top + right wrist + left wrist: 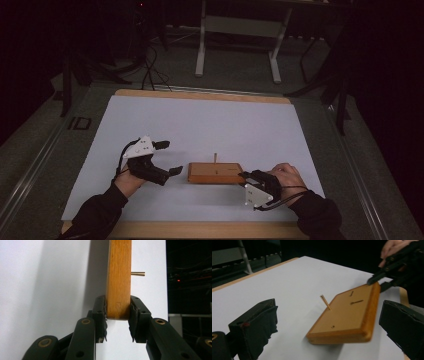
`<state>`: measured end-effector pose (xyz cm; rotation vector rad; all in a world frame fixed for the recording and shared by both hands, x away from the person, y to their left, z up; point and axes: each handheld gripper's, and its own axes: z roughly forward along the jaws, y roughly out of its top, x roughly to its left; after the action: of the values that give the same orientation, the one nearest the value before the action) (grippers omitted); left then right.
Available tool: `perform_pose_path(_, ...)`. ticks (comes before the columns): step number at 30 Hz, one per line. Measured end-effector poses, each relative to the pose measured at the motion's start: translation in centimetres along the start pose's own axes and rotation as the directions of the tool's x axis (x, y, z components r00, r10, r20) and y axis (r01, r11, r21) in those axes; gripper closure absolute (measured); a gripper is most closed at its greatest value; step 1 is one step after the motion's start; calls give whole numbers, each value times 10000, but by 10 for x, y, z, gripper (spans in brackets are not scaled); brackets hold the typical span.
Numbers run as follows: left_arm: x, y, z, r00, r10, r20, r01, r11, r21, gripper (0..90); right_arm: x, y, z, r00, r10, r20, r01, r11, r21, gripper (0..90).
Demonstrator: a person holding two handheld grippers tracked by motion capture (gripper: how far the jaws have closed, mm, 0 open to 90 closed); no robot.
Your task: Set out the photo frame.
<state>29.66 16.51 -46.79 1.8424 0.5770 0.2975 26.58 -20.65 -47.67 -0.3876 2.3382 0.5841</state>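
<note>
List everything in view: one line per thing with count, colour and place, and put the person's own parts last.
wooden board: 1, orange-brown, on the white sheet near the front of the table, one end gripped and raised off the sheet.
peg: 1, light wood, stands up from the board's top face.
white sheet: 1, white, covers most of the table top.
table: 1, light wood edge shows along the far side.
frame legs: 1 pair, pale grey, on the floor beyond the table.
left gripper: 1, black with a grey plate, open, just left of the board.
right gripper: 1, black with a grey plate, shut on the board's right end.
hands: 2, dark sleeves, at the front edge.
</note>
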Motion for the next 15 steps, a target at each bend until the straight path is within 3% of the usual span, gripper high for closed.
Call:
perform_pose_path(9,-8,-9,-4,9995,-318,-57,317,9994,-140,21,-29,-8,2,9955,493,-814,-515,9984,-251,698)
perform_pose_path(15,-14,-17,-1,9999,-123,-4,123,9995,-308,21,-46,-15,6,9878,925,-1254,-981,9944,-386,697)
